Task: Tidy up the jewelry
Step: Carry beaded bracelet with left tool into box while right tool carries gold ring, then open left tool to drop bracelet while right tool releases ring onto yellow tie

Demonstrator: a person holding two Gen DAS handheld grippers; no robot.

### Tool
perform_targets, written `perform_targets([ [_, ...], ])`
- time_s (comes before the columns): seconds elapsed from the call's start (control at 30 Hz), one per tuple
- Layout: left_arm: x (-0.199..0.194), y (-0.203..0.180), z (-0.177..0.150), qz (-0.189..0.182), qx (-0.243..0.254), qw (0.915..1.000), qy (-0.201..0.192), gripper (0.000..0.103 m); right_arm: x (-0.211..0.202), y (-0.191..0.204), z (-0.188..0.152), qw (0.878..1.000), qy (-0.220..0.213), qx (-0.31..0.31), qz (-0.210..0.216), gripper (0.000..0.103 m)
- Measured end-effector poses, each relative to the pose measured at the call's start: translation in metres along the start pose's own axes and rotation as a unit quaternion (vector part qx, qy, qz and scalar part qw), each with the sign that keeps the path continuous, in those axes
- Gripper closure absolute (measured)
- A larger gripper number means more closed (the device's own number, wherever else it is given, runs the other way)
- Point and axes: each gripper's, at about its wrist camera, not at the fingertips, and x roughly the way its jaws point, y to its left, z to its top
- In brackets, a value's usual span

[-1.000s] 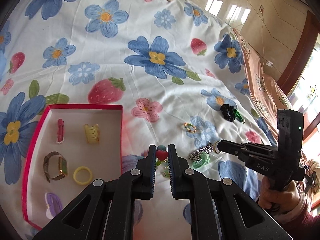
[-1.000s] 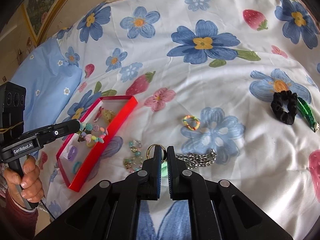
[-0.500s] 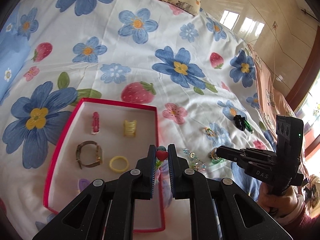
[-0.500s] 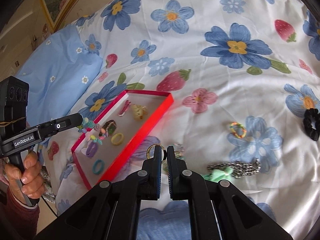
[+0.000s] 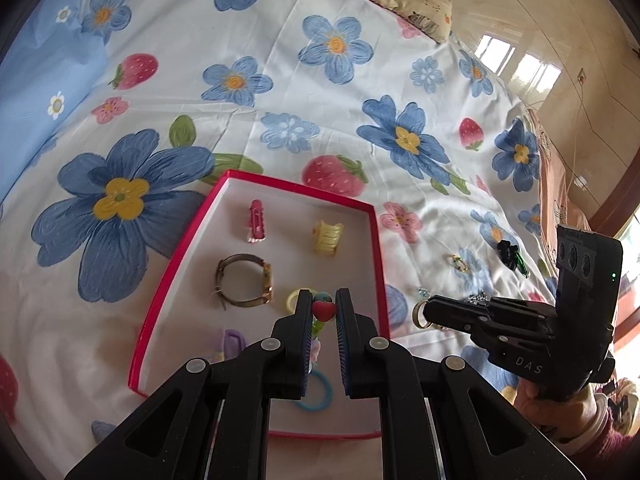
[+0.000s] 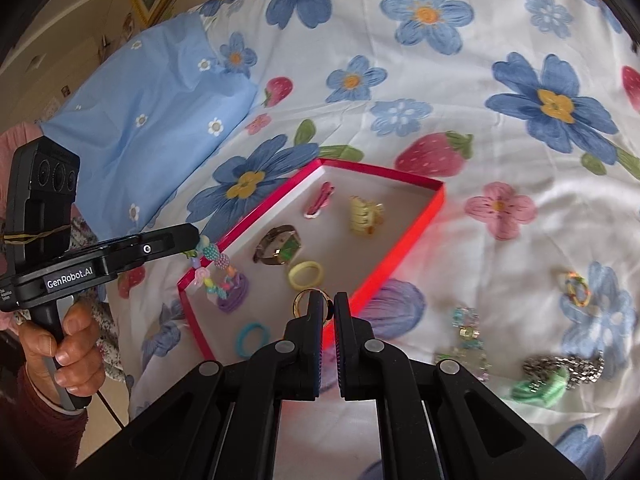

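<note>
The beaded bracelet hangs over the near corner of the red box, jaws of the left gripper clamped on its red heart bead. The right gripper has jaws clamped on a gold ring above the box edge. Inside lie a watch, yellow clip and pink clip. A chain lies on the bed.

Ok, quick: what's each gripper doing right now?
Left gripper: closed on the beaded bracelet.
Right gripper: closed on the gold ring.
</note>
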Motion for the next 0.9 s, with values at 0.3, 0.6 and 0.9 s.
perform_targets([
  [0.3,0.022,0.021,0.001,0.006,-0.018,0.9997,0.016,0.093,0.038,0.021,0.009,0.999,0.030,-0.023,0.007,0.098],
  [0.6,0.054,0.053,0.000,0.040,-0.055,0.9971,0.035,0.093,0.082,0.022,0.015,0.996,0.073,-0.046,-0.018,0.098],
  [0.9,0.079,0.060,-0.005,0.069,-0.065,0.9940,0.055,0.092,0.110,0.024,0.013,0.989,0.114,-0.080,-0.044,0.098],
])
